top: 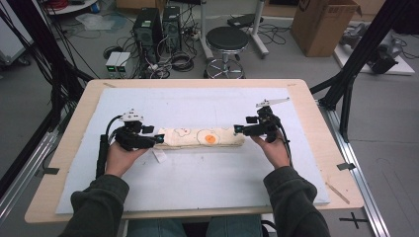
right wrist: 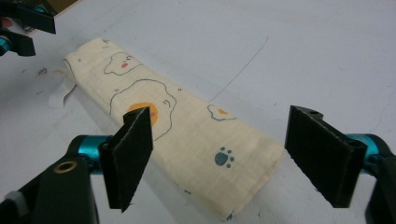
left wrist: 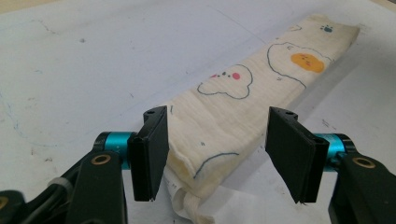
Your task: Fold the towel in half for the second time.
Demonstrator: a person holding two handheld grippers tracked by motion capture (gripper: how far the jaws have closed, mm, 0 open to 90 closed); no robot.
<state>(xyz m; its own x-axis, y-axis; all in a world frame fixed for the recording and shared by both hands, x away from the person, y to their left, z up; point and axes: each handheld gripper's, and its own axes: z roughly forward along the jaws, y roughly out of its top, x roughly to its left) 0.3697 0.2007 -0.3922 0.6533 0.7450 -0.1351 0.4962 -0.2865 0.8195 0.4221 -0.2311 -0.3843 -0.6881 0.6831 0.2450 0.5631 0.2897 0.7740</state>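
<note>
Nearest the camera in the high view, two dark green sleeves (top: 99, 205) are seen entering from 6 o'clock. A long folded cream cloth printed with fried eggs and paw marks (top: 202, 138) is laid crosswise at the centre of the pale blue mat (top: 197, 187) on the light wooden table (top: 49, 192). The left gripper (top: 159, 138) is placed at the cloth's 9 o'clock end; in the left gripper view its jaws are spread, one pad (left wrist: 152, 156) just beside the fold, the other clear of it. The right gripper (top: 238, 130) is placed at the 3 o'clock end, released, its jaws standing wide on either side of the cloth, nothing clamped.
</note>
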